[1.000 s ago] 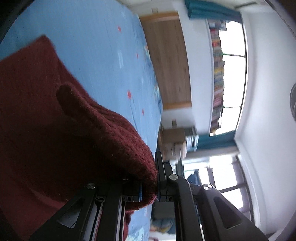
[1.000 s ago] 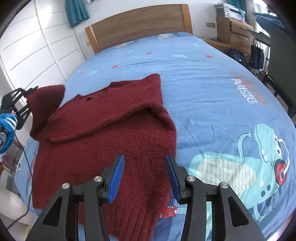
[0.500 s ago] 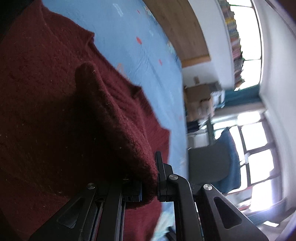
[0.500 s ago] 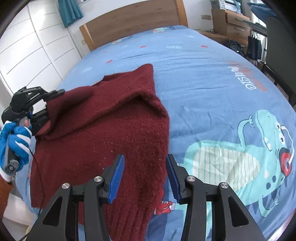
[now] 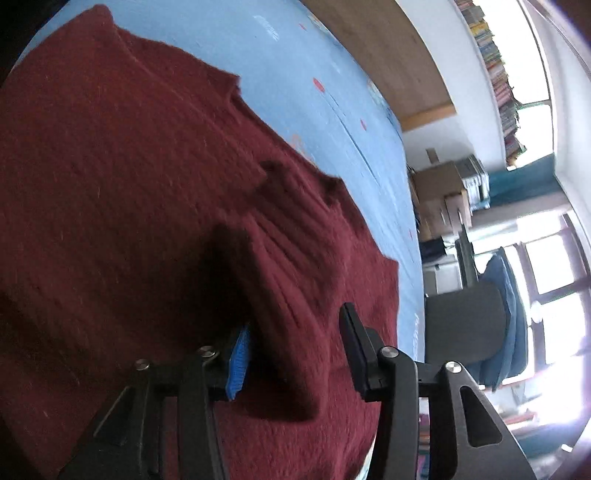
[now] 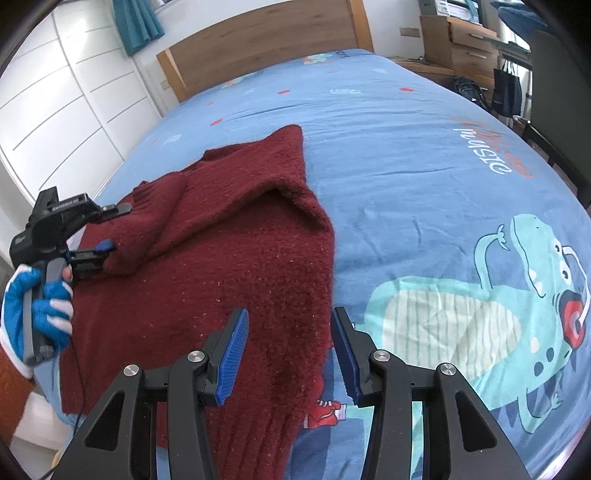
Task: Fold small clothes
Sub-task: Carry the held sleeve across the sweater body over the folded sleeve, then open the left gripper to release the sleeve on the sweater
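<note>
Bed cover (image 6: 388, 155): blue, printed with a teal dinosaur (image 6: 480, 306) at 4 o'clock and orange lettering (image 6: 487, 151) at 2 o'clock.
Headboard (image 6: 258, 48): wooden, at 12 o'clock, behind the cover.
Wardrobe (image 6: 55, 92): white panelled doors, at 10 o'clock.
Curtain (image 6: 136, 22): teal, at 11 o'clock.
Drawer unit (image 6: 461, 48): wooden, at 1 o'clock.
Bookshelf (image 5: 495, 70): crammed with books, at 1 o'clock in the left wrist view.

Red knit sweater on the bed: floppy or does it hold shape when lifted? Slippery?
Probably floppy: the sweater drapes in soft humps and its sleeve sags between the opening left tool. Likely not slippery: coarse fuzzy knit. Looks thick, so perhaps heavyish for small clothing.
</note>
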